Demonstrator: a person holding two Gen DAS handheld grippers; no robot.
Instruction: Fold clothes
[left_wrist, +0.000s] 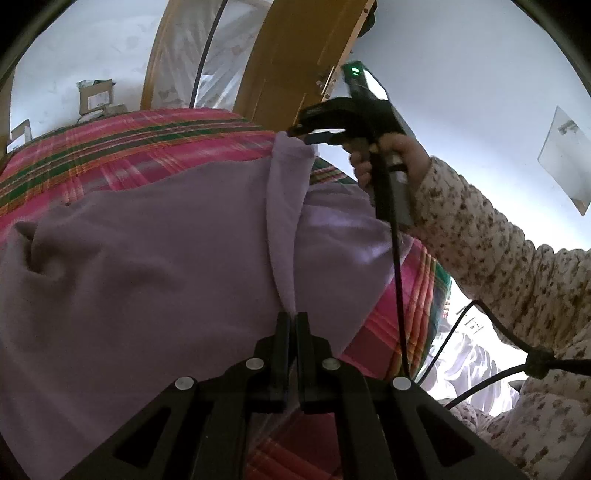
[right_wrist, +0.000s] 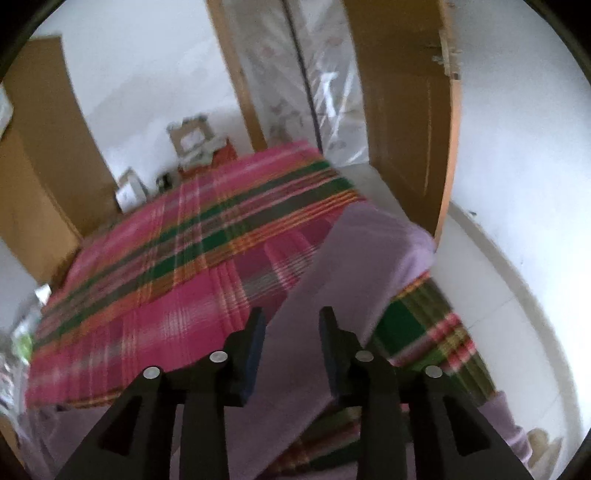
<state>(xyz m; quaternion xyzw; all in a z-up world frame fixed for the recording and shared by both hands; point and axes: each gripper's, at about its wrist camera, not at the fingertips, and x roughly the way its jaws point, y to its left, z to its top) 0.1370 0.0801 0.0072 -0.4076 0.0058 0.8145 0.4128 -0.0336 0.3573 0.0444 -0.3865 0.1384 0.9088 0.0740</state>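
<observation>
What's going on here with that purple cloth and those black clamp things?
A person is folding a lilac garment on a bed with a pink plaid cover, a two-finger gripper in each hand. The left gripper is shut on a raised fold at the near edge. At that fold's far end, the right gripper has its jaws apart beside the cloth, not pinching it.

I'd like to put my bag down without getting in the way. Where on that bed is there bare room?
The pink and green plaid bedspread lies bare on its far side, from the lilac garment across to the cardboard boxes by the wall. The near side is crowded: garment, left gripper, right gripper.
</observation>
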